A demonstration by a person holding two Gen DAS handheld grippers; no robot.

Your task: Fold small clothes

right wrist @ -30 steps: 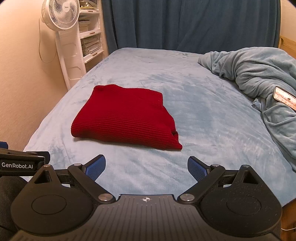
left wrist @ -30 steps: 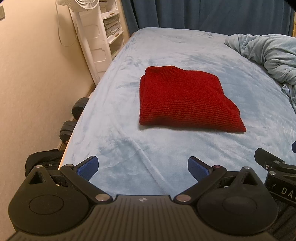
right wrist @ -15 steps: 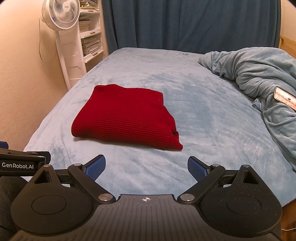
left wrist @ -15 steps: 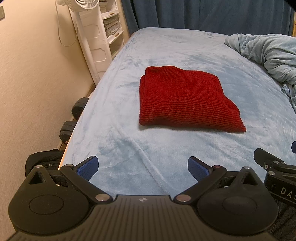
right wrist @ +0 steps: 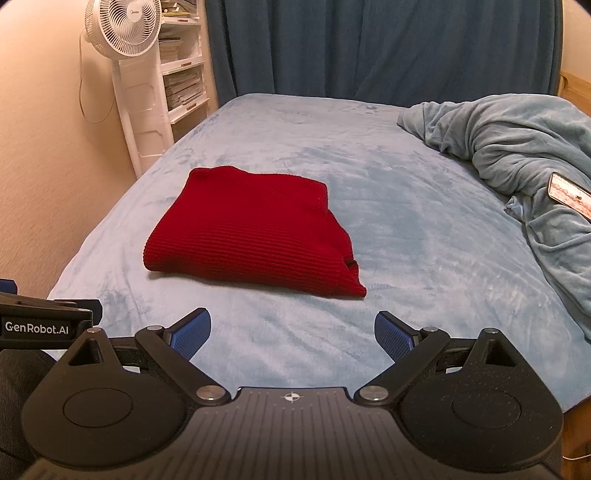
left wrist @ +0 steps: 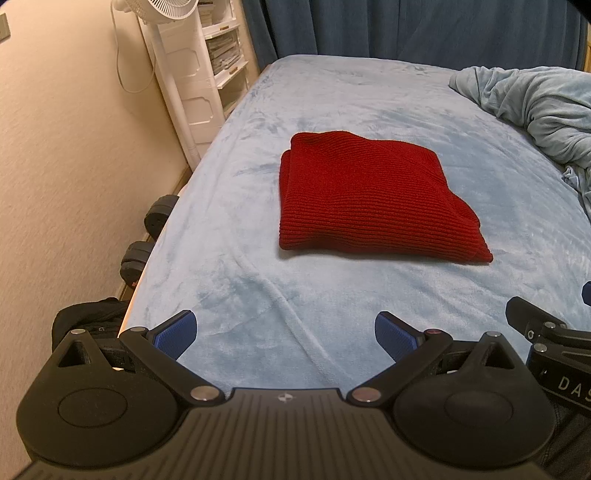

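A red knit garment lies folded into a neat rectangle on the light blue bed. It also shows in the right wrist view. My left gripper is open and empty, held above the bed's near edge, well short of the garment. My right gripper is open and empty too, at the near edge, to the right of the left one. Part of the right gripper's body shows at the right of the left wrist view.
A crumpled light blue blanket lies along the bed's right side with a phone on it. A white fan and white shelves stand at the far left. Dark dumbbells lie on the floor by the wall.
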